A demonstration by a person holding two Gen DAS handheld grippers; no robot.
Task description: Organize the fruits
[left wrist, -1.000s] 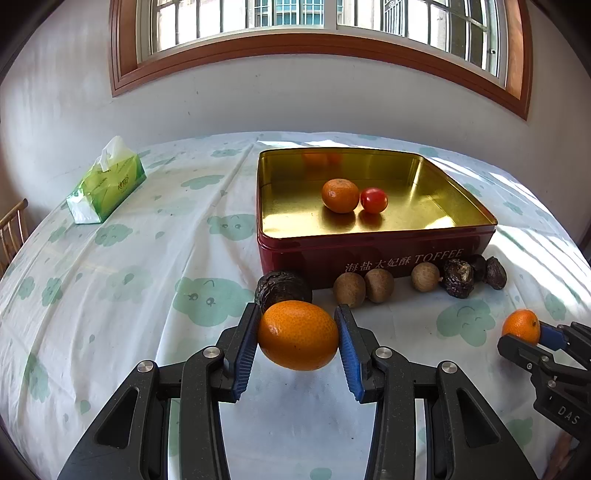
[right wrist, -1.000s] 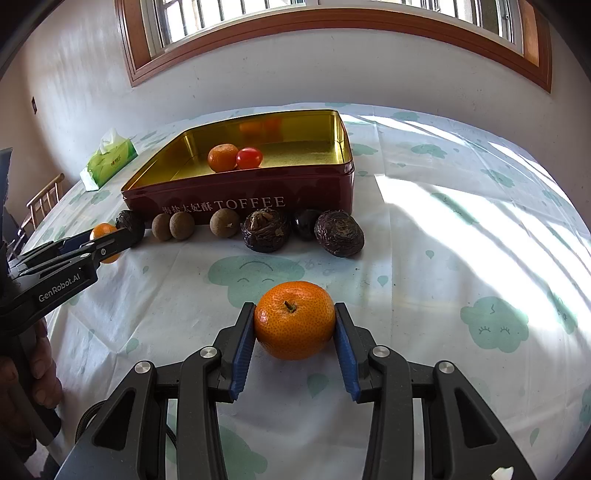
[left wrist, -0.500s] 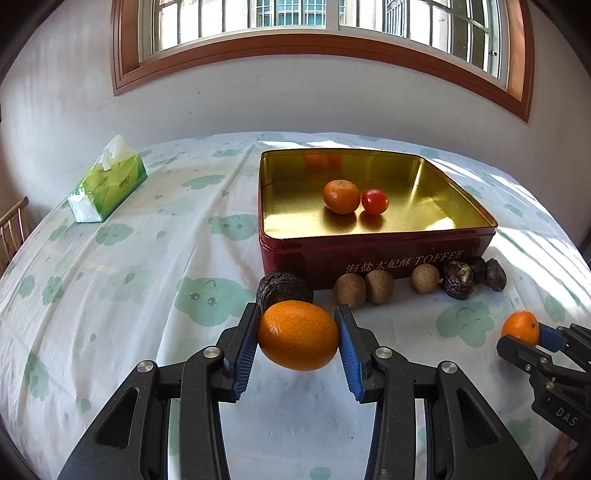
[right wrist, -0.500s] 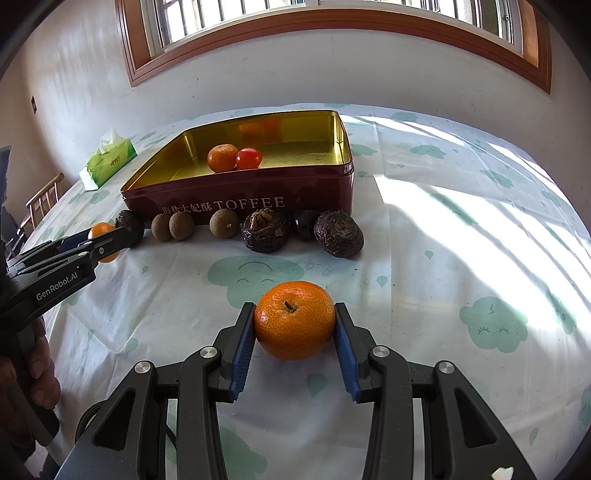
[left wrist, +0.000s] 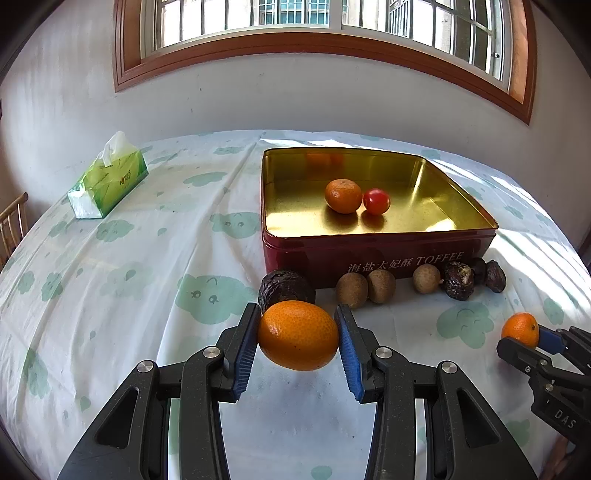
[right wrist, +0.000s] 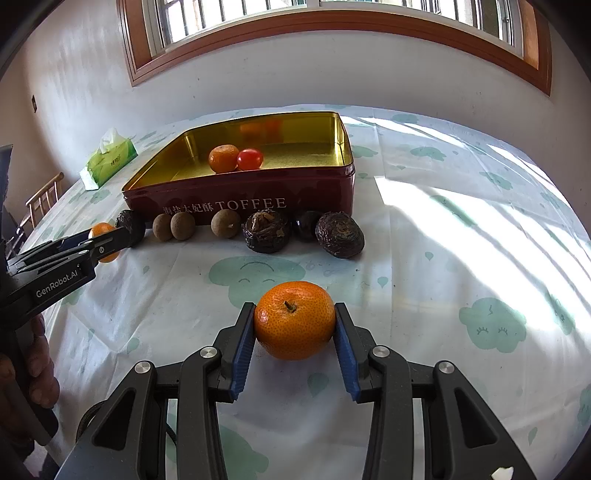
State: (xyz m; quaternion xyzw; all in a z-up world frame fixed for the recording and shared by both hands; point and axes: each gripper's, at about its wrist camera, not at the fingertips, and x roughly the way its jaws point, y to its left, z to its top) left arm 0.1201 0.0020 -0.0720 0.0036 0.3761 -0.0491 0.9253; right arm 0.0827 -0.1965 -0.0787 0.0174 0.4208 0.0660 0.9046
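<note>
So the table (left wrist: 122,280) is round-ish with a white cloth printed with green clouds, pushed near a white wall under a wood-framed window (left wrist: 317,26). Sun stripes fall across its right side, where the cloth is bare.

One red toffee tin (left wrist: 369,254) sits toward the far middle, gold inside, holding one tangerine (left wrist: 343,196) touching one cherry tomato (left wrist: 376,201).

One green tissue pack (left wrist: 109,177) lies by the far left edge, well apart from the tin. A chair back (right wrist: 42,199) pokes up past that edge.

Along the tin's near wall there's a row: four dark wrinkled fruits (right wrist: 266,230) and three small brown round ones (right wrist: 225,223).

Two more tangerines, one per tool. The left gripper (left wrist: 298,334) has its fingers clamped on one (left wrist: 298,335), held above the cloth near the row's left end. The right gripper (right wrist: 294,325) has its fingers closed on the other (right wrist: 294,320), low over the cloth in front of the row.
</note>
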